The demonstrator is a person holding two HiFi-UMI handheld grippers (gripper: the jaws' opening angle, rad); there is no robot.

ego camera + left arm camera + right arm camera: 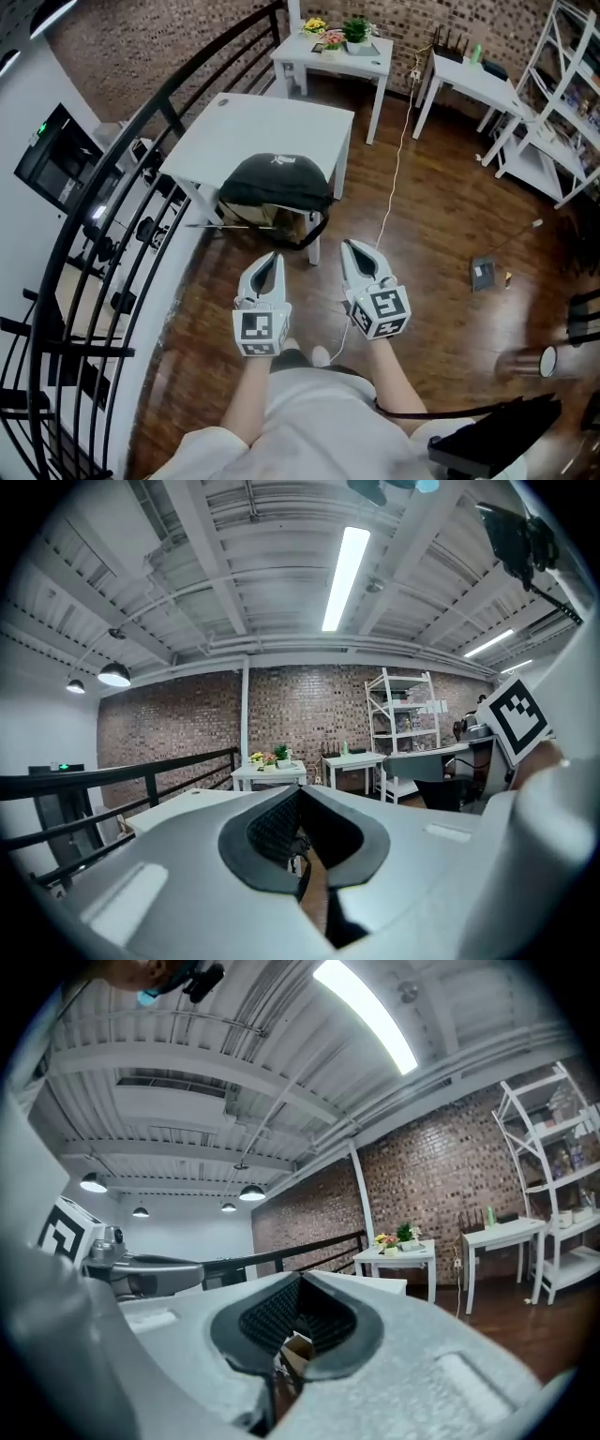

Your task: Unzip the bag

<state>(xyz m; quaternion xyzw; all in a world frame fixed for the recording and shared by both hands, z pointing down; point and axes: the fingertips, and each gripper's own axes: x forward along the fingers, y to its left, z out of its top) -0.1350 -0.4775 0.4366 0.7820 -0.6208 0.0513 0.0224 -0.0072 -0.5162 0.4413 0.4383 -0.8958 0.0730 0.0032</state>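
Note:
A black bag (277, 183) lies on the near edge of a white table (253, 131) in the head view, its strap (314, 234) hanging off the front. My left gripper (271, 260) and right gripper (353, 249) are held side by side in front of the table, short of the bag and touching nothing. Both are shut with nothing between the jaws. The left gripper (298, 803) and the right gripper (298, 1288) each point level across the room in their own views, where the bag barely shows.
A black railing (103, 206) runs along the left. A second white table (333, 58) with plants stands behind, a third table (473, 84) and white shelves (562, 112) at the right. A white cable (394, 178) crosses the wooden floor.

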